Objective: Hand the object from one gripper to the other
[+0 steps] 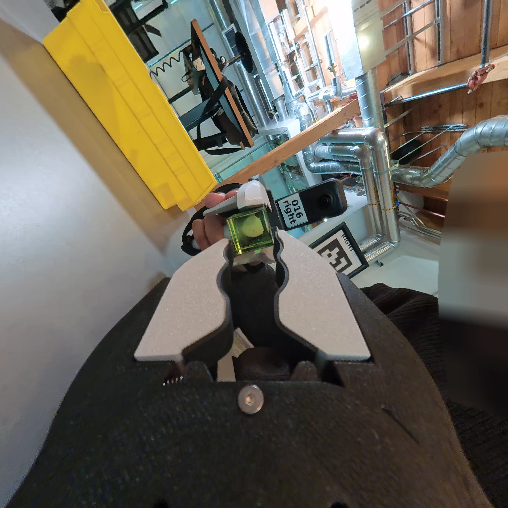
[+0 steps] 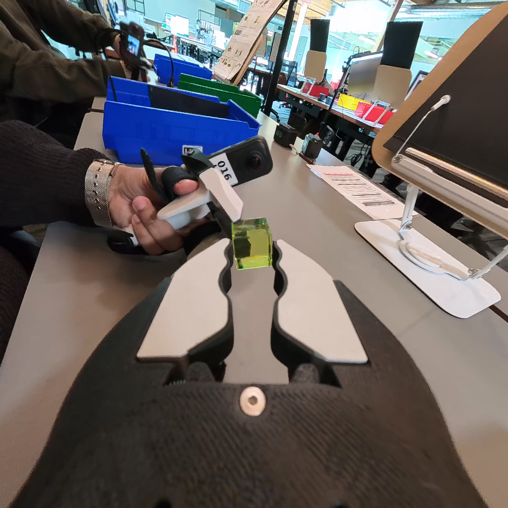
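Observation:
A clear yellow-green cube [image 2: 251, 243] hangs in the air above the grey table [image 2: 288, 198], between both grippers. In the right wrist view, my right gripper [image 2: 252, 243] has its two grey fingertips against the cube's sides. My left gripper [image 2: 233, 222], held in a hand, meets the cube's upper left corner. In the left wrist view, the cube [image 1: 251, 232] fills the gap between the fingertips of my left gripper [image 1: 252, 239]. The right gripper [image 1: 247, 228] clamps it from above and below.
Blue bins [image 2: 176, 129] and a green bin [image 2: 220, 90] stand on the table's far left. A board on a white stand [image 2: 426, 261] and a paper sheet [image 2: 357, 189] are at the right. A yellow bin [image 1: 123, 110] shows in the left wrist view. Another person's arm [image 2: 41, 55] is at the back left. The grippers are tip to tip, or close to it.

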`<state>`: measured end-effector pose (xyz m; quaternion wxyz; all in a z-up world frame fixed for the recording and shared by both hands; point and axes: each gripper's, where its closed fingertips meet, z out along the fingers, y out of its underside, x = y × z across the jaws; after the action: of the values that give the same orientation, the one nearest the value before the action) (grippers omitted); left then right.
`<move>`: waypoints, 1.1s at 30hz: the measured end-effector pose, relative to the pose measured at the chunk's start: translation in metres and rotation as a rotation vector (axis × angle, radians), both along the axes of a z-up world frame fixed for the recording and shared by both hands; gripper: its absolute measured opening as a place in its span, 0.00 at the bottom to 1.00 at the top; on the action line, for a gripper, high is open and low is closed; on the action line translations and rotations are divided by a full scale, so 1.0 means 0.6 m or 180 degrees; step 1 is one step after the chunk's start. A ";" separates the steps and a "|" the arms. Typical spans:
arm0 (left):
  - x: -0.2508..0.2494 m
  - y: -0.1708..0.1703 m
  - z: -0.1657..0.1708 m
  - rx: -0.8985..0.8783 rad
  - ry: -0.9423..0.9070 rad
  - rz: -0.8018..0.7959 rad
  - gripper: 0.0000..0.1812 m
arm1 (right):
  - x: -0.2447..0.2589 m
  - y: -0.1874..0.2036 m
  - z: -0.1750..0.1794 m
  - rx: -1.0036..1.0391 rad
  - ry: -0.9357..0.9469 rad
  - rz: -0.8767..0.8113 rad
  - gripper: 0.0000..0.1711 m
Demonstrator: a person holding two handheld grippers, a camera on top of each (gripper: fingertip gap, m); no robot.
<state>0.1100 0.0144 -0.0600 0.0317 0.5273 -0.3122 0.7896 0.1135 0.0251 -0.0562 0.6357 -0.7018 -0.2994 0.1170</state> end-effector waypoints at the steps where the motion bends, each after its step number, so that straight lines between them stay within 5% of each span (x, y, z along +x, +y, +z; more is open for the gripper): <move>1: 0.000 0.001 0.002 0.0047 -0.0026 0.0035 0.16 | 0.003 0.000 0.003 0.0005 0.0046 -0.0017 0.16; 10: -0.008 0.037 0.035 0.0451 -0.0391 0.0599 0.21 | 0.031 -0.005 0.035 -0.0260 0.1008 0.0011 0.16; 16: -0.018 0.023 0.060 0.1712 -0.0858 0.1029 0.27 | 0.034 -0.011 0.044 -0.0633 0.1741 0.0260 0.16; 20: -0.016 0.023 0.047 0.3134 -0.0947 0.1588 0.33 | 0.032 -0.008 0.023 -0.1210 0.2230 0.0423 0.17; 28: 0.006 -0.016 -0.010 0.4026 -0.0777 0.1247 0.42 | 0.000 -0.019 -0.014 -0.2136 0.2665 0.0793 0.15; 33: 0.010 -0.027 -0.034 0.4429 -0.0734 0.1115 0.37 | -0.007 -0.024 -0.032 -0.2765 0.3289 0.1032 0.16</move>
<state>0.1160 -0.0015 -0.0805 -0.4711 0.3810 -0.6546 0.4522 0.1095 0.0110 -0.0754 0.3328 -0.6934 0.0145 0.6390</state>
